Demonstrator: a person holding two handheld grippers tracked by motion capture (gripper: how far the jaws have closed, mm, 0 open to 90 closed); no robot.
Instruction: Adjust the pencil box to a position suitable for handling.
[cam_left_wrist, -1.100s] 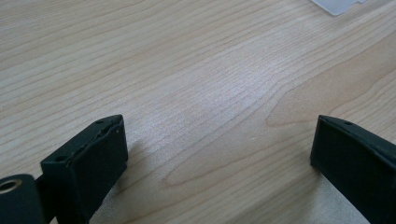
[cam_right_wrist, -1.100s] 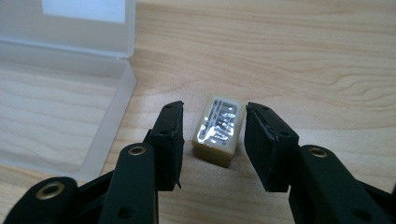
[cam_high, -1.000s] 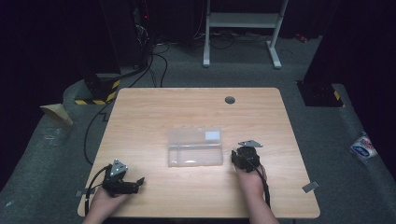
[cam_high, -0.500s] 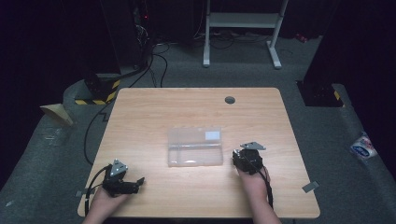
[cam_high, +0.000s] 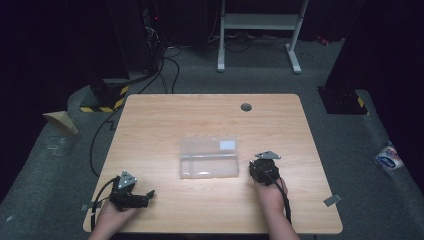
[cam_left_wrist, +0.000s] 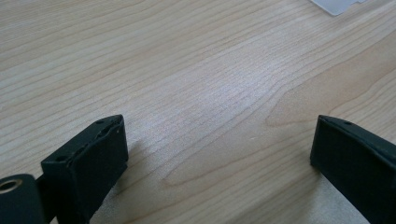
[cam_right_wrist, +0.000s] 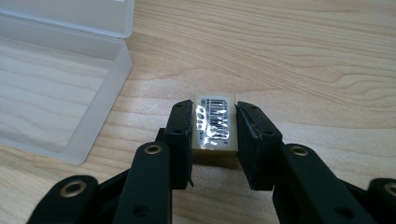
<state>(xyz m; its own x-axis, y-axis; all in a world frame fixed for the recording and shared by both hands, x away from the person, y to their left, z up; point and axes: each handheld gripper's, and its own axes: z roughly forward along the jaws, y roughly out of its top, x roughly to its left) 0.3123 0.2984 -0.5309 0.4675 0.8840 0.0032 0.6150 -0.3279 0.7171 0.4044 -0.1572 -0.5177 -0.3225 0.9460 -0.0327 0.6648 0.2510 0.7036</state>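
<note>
A small cream block (cam_right_wrist: 215, 126) with a shiny barcode wrapper lies on the wooden table (cam_high: 210, 115). My right gripper (cam_right_wrist: 214, 112) is shut on it, one black pad pressing each side; its jaws have just been closing with the block between them. In the high view the right gripper (cam_high: 262, 170) sits just right of a clear plastic box (cam_high: 208, 157), which lies open with its lid folded back. The box wall (cam_right_wrist: 100, 121) is to the left of the held block. My left gripper (cam_high: 149, 196) rests near the front left corner, its jaws wide open over bare wood (cam_left_wrist: 219, 135).
A dark round grommet (cam_high: 246, 107) sits in the table's far edge. Black cables (cam_high: 165, 65) and a white stand frame (cam_high: 257, 22) are on the floor behind. A white packet (cam_high: 389, 157) lies on the floor at right.
</note>
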